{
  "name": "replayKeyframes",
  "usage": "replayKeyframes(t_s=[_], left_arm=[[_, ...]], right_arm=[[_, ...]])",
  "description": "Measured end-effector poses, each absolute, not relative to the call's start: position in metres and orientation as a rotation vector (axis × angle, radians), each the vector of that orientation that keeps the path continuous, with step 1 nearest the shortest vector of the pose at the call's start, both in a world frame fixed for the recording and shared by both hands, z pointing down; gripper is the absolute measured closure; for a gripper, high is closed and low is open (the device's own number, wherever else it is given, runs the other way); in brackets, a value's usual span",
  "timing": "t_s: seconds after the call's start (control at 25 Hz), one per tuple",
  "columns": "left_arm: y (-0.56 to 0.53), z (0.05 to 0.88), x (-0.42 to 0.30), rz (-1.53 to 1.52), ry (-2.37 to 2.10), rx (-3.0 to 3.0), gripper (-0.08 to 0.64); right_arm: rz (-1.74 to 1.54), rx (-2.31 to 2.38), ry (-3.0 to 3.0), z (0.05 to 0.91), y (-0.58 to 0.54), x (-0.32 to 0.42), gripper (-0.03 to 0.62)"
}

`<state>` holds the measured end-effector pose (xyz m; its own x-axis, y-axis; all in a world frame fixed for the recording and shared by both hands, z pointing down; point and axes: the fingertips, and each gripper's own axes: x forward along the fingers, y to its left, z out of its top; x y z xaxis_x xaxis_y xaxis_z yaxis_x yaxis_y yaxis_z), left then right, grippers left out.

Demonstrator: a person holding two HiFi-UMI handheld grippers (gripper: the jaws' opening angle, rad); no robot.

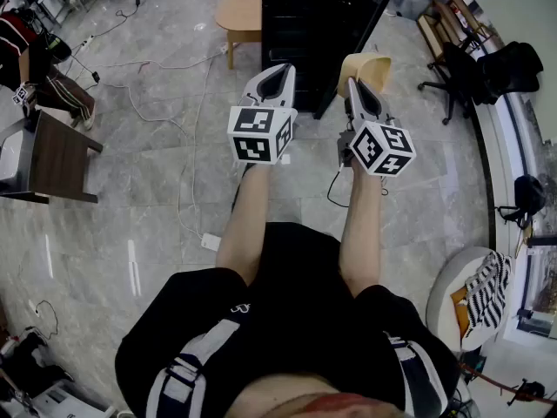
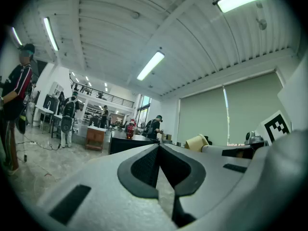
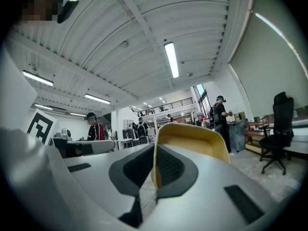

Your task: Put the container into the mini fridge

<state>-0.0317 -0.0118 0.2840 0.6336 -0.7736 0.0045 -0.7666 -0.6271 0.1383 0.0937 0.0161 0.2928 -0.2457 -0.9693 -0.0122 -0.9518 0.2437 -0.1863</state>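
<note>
Tan container (image 1: 374, 66), black mini fridge (image 1: 313, 16)

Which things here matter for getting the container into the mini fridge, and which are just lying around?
Job:
- yellow container
- right tool, shut on its wall
- black mini fridge

Lying about:
- round wooden stool
- office chair
- brown side table
- left tool, shut, empty

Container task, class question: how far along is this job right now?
Done: the right gripper is clamped on the container by its rim. In hand: holding it out toward the black fridge. Remaining: placing it inside. The left gripper is shut and empty.
</note>
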Motion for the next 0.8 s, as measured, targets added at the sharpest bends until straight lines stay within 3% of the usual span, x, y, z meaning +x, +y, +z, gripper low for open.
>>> replayKeyframes(t_s=[0.8], left_arm=[[-0.046,0.305,-0.046,-0.091,-1.23,2.665,0.554]], right_arm=[[-0.296,-1.903,2.27,0.308,-0.006,0.106,0.574]])
